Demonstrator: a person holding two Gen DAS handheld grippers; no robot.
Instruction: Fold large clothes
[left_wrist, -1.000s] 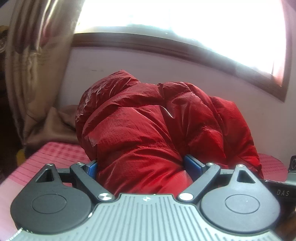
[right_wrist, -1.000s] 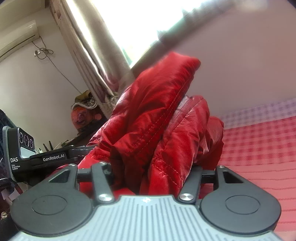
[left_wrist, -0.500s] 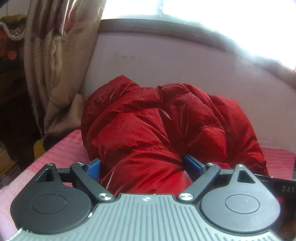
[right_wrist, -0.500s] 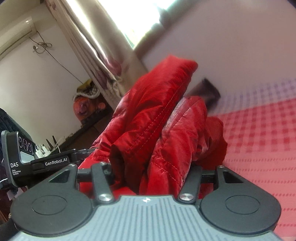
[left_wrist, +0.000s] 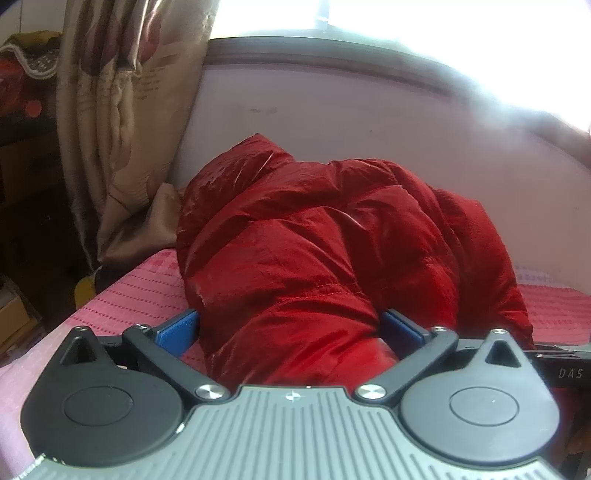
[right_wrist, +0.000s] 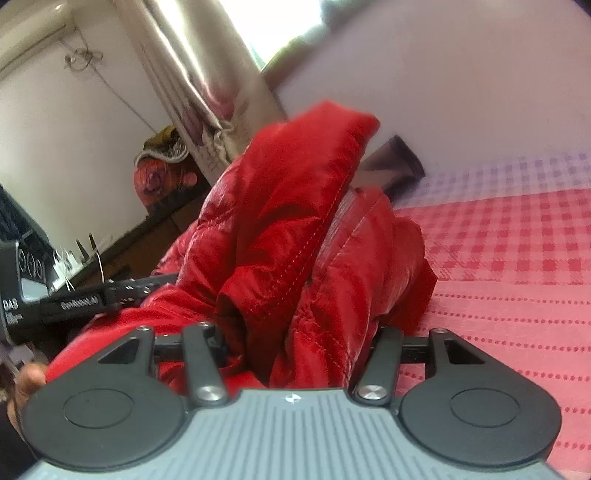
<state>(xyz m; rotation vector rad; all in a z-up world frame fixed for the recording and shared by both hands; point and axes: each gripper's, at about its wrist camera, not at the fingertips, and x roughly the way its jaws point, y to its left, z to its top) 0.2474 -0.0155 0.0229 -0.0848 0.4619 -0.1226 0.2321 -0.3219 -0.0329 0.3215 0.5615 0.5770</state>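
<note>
Red jacket bunched on pink bed, left gripper just-widened around it, right gripper clamped on it.

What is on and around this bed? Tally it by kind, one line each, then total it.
red jacket: 1
pink checked bedspread: 1
beige curtain: 1
grippers: 2 (left gripper, jaws just opened wider with the jacket between them; right gripper, clamped on the jacket)
Total: 5
</note>
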